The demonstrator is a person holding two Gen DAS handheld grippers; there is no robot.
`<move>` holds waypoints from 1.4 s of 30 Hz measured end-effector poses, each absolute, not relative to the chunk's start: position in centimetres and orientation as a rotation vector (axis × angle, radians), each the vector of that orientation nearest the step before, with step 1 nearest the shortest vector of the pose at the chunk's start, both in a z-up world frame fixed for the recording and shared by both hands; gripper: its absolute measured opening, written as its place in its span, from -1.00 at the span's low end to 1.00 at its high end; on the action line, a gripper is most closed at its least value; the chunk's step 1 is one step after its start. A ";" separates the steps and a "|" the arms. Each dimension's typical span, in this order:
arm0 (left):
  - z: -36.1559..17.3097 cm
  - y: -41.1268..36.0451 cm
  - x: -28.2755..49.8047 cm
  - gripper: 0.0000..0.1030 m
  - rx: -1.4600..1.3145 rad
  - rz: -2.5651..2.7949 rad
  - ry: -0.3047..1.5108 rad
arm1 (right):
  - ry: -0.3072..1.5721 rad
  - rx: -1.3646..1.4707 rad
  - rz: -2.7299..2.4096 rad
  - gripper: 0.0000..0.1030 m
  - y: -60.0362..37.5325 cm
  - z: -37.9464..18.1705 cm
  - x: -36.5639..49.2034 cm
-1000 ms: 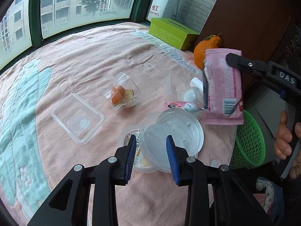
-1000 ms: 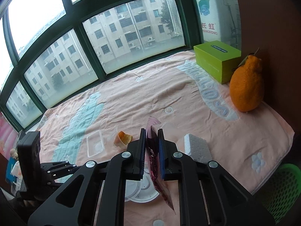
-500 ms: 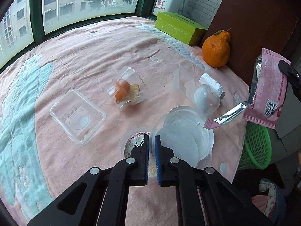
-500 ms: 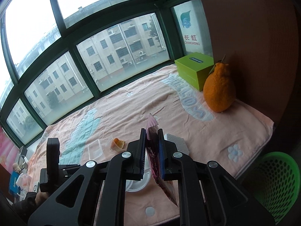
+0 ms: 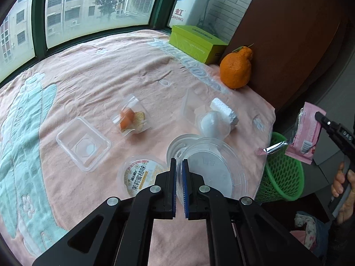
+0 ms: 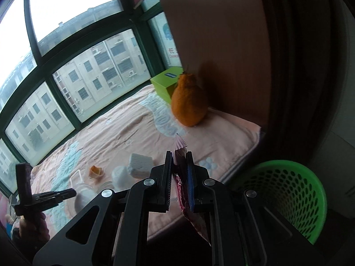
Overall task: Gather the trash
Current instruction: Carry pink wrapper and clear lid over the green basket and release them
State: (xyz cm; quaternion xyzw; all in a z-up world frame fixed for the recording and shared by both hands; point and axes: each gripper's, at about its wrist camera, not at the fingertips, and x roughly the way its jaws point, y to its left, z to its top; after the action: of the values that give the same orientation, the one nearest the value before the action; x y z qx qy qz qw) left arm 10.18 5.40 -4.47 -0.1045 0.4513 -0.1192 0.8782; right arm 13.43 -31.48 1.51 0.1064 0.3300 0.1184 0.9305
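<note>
The pink wrapper is being held pinched in the right claw, off the tabletop's edge and just above the near rim of the green basket. In the right wrist view the basket is lying to the right of the claw, not beneath it, so a release now is judged likely to drop the wrapper on the floor beside it. The wrapper's torn silver flap is hanging loose toward the tabletop and could be caught on the basket rim or stay stuck to a pad when the grip is opened.

The left claw is being kept nearly closed on the thin rim of the clear round lid, which is lying on the pink towel beside the sealed jelly cup. Whether the rim is truly gripped cannot be told for certain; such slick, flexible plastic is judged prone to slipping out or buckling if it is lifted by 1 edge. A second lid appears to be lying partly under it and could be dragged along, and the jelly cup could be nudged.

Other trash is being left on the towel: a square tray, a cup with orange peel and a foam block.
</note>
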 end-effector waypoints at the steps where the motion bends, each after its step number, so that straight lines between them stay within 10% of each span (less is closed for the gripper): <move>1: -4.1 4.9 10.2 -0.90 -0.218 -0.263 0.936 | 0.683 0.224 0.216 -0.76 -32.5 1.0 13.3; 25: -2.8 -11.5 13.4 -0.90 -0.098 -0.540 0.962 | 0.935 0.326 -0.085 -0.69 -44.3 -12.7 12.7; 29: -3.3 -14.0 14.0 -0.90 -0.073 -0.570 0.981 | 0.928 0.351 -0.101 -0.27 -45.2 -13.0 12.6; 42: -6.4 -24.8 15.5 -0.90 0.090 -0.666 1.043 | 0.743 0.328 -0.106 0.07 -47.2 -7.5 6.9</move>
State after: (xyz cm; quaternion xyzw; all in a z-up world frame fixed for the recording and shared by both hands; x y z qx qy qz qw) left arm 15.51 -24.78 -6.38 0.0421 0.4886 -0.3121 0.8137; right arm 6.91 -47.23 -7.54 0.1595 0.3612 -0.0516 0.9173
